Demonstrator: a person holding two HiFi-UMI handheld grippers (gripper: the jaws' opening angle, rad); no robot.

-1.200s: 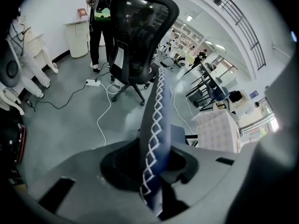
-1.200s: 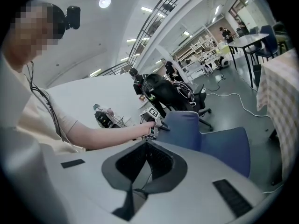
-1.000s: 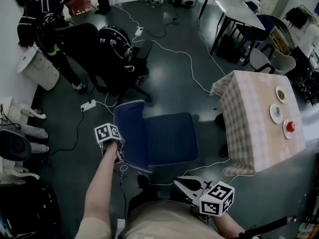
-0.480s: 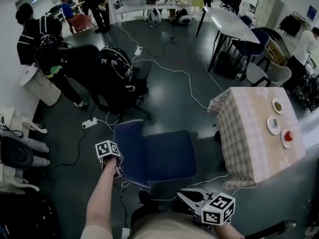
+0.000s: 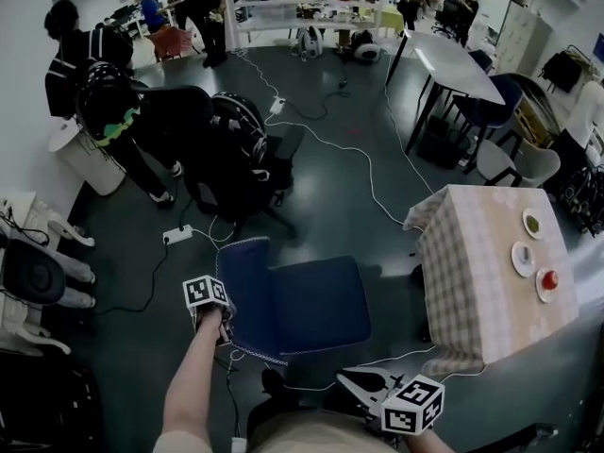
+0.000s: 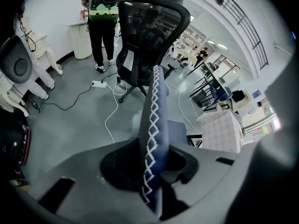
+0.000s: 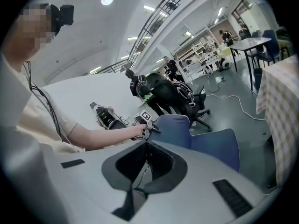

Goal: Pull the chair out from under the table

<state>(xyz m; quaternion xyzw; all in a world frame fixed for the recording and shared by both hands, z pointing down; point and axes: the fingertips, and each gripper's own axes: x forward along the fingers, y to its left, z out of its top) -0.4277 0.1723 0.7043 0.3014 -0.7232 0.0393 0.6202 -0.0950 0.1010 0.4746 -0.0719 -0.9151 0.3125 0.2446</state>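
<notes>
The blue chair (image 5: 316, 295) stands on the dark floor just left of the table with the checked cloth (image 5: 472, 272), its seat out from under the cloth. My left gripper (image 5: 219, 324) is shut on the top edge of the chair's backrest (image 5: 243, 286). In the left gripper view the white-stitched backrest edge (image 6: 152, 139) runs up between the jaws. My right gripper (image 5: 363, 382) hangs low near my body, apart from the chair, with its jaws together and nothing in them. From the right gripper view I see the chair (image 7: 212, 146) and the left gripper (image 7: 150, 129) on the backrest.
A black office chair (image 5: 241, 154) stands behind the blue one, with people beyond it. White cables (image 5: 373, 187) and a power strip (image 5: 177, 236) lie on the floor. Plates (image 5: 524, 258) sit on the checked table. A white bin (image 5: 90, 154) stands at the left.
My left gripper has drawn the chair's backrest a little further from the table. The right gripper has stayed in place.
</notes>
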